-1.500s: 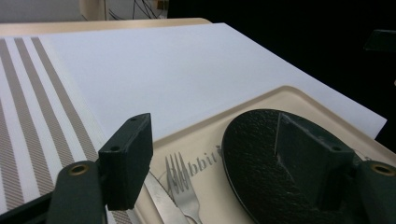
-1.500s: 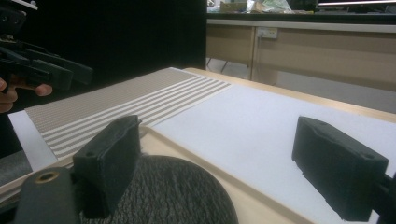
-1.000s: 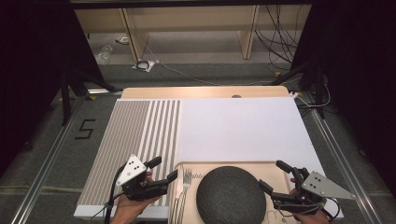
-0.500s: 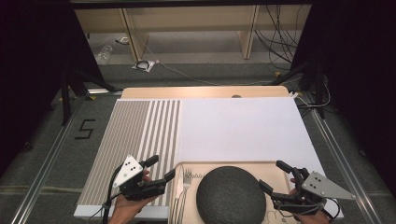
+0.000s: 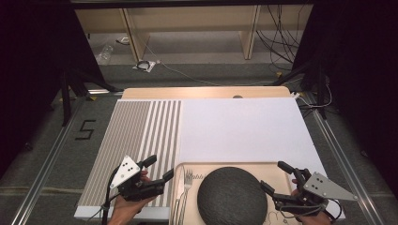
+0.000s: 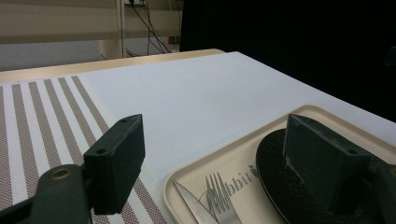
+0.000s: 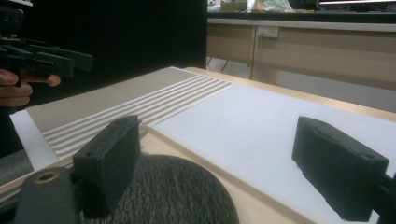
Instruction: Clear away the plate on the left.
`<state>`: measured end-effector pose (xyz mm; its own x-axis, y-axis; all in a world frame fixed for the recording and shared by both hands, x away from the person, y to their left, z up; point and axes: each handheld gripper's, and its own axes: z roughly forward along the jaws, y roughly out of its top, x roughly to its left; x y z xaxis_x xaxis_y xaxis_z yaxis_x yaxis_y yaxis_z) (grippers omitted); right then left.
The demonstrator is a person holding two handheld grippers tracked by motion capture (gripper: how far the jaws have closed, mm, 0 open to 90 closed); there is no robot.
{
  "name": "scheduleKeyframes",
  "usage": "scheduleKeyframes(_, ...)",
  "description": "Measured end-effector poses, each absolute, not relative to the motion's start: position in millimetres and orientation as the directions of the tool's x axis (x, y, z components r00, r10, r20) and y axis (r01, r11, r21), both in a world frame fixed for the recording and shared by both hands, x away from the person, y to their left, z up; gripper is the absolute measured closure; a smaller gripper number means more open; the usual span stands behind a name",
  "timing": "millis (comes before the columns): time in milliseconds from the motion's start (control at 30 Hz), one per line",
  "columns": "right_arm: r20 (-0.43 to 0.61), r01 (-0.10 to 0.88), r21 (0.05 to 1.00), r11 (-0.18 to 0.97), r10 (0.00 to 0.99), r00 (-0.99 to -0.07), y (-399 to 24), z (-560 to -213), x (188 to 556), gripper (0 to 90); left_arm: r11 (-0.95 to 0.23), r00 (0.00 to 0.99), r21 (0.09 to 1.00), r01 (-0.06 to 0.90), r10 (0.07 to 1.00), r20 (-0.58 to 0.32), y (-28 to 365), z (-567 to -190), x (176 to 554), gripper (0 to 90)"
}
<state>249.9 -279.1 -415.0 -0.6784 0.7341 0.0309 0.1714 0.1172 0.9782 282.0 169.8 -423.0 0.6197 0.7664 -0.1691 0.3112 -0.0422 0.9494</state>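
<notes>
**Kid:** Grippers first! Where are they?

**Helper:** From the high view, the left gripper (image 5: 158, 169) is at about 7 o'clock on the table, held up over the striped mat (image 5: 136, 140). Its two jaws are wide apart and hold nothing. The right gripper (image 5: 277, 177) is at about 5 o'clock. Its jaws are wide apart too, with nothing between them.

**Kid:** What is near them?

**Helper:** Between the two grippers, at 6 o'clock, sits a tan tray (image 5: 263, 167). A big dark round bowl (image 5: 231, 196) lies on it with its round side up. Just beside the bowl, at its 9 o'clock, a fork (image 5: 186, 183) lies on the tray.

**Kid:** Does the left gripper view show something more?

**Helper:** Yes. In it, a knife (image 6: 194, 207) with a toothed edge lies right next to the fork (image 6: 219, 198), and there are dark letters printed on the tray (image 6: 224, 161). The bowl (image 6: 271, 163) sits partly behind the jaw on the right side.

**Kid:** And the right gripper view?

**Helper:** It shows the bowl (image 7: 173, 191) close up, and its top looks speckled grey and rough. Far off at 10 o'clock in that view you can see the left gripper (image 7: 77, 59) and some fingers (image 7: 18, 86) holding it.

**Kid:** What is farther out?

**Helper:** From the high view, a plain white sheet (image 5: 244, 126) covers the table from the middle toward 3 o'clock. The wooden table edge (image 5: 206, 92) shows at 12 o'clock. On the floor at 9 o'clock is a dark mark shaped like a 5 (image 5: 85, 130).
</notes>
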Motion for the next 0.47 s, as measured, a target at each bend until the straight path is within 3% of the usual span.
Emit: scheduleKeyframes(467, 0.031, 0.171, 0.978, 0.117, 0.734, -0.679, -279.3, -415.0, 249.9, 16.3, -0.028, 0.615, 0.950, 0.311, 0.768, -0.178, 172.1, -422.6, 282.8, 19.9)
